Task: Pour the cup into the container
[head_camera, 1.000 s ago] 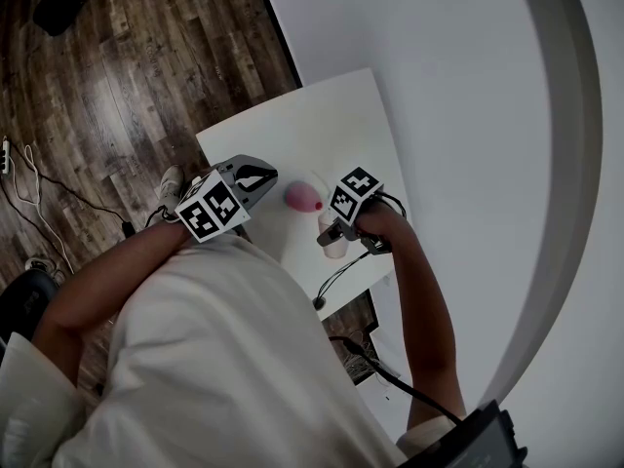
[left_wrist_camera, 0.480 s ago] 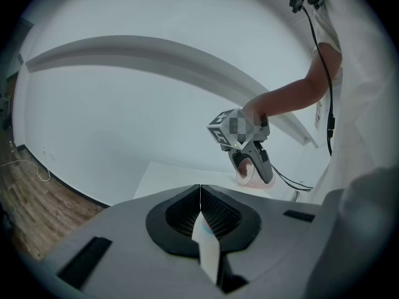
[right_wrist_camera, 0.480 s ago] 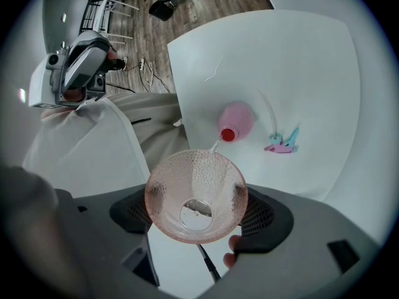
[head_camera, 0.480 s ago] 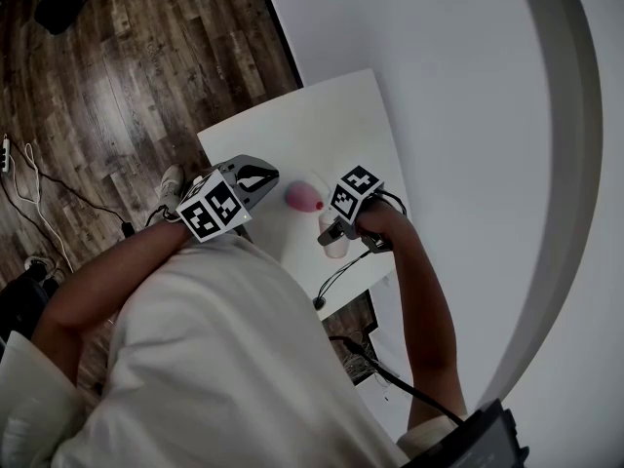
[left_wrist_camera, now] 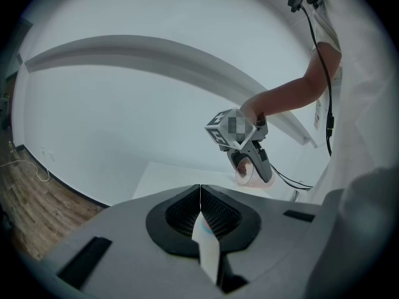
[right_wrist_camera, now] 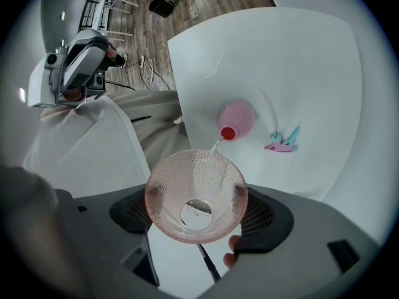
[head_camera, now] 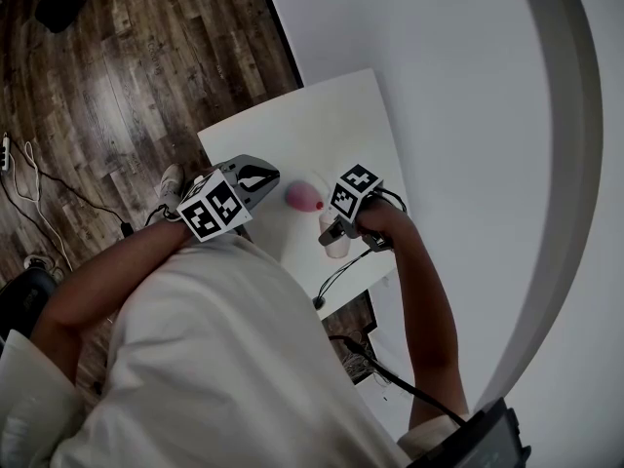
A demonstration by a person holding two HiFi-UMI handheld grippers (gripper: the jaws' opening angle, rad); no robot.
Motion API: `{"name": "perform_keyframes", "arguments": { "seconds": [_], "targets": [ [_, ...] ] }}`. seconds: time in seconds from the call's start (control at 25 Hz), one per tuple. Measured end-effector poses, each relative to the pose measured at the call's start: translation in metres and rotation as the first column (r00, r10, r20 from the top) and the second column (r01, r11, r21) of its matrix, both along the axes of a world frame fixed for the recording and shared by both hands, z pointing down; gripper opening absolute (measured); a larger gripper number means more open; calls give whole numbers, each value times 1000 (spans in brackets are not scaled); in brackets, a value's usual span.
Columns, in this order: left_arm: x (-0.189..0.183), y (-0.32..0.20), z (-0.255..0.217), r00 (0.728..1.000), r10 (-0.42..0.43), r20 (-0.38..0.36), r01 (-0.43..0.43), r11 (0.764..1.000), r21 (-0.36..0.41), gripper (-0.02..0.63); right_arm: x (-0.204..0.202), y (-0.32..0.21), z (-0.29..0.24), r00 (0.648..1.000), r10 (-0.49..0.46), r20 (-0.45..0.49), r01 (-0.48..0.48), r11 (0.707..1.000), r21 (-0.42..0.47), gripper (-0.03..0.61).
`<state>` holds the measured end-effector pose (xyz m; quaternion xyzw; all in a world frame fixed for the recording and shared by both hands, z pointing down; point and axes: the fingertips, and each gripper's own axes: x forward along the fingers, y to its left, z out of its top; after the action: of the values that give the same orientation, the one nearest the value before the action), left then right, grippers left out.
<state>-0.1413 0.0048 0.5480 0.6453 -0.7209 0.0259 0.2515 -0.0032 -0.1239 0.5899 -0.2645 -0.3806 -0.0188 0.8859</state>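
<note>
The cup point(right_wrist_camera: 195, 185), pink and see-through, is tipped forward in my right gripper point(right_wrist_camera: 197, 212), whose fingers point(right_wrist_camera: 265, 213) are clamped on it from both sides. Droplets cling to its inner wall and a little clear liquid shows at its base. From its far lip a thin stream point(right_wrist_camera: 216, 144) runs down to the red mouth of the container point(right_wrist_camera: 238, 117), a rounded pink vessel that sits on the white tabletop point(right_wrist_camera: 299, 61) just beyond the cup. To the right of the container, apart from it, lies a small turquoise and pink piece point(right_wrist_camera: 283, 141); I cannot tell what it is.

My left gripper point(left_wrist_camera: 200, 198) hangs off to the left, over the near left edge of the tabletop, well apart from the cup and the container. Its fingers are pressed together with nothing held. It looks across at the right gripper and the tilted cup. Past the tabletop's left edge lies the wooden floor point(head_camera: 117, 86).
</note>
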Motion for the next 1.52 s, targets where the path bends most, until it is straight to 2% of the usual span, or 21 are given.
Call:
{"name": "perform_keyframes", "arguments": {
  "seconds": [1.52],
  "targets": [
    [-1, 5, 2, 1000, -24, -12, 24, 1000, 3, 11, -2, -3, -6, 994, -72, -77, 72, 997, 5, 387]
  ]
}}
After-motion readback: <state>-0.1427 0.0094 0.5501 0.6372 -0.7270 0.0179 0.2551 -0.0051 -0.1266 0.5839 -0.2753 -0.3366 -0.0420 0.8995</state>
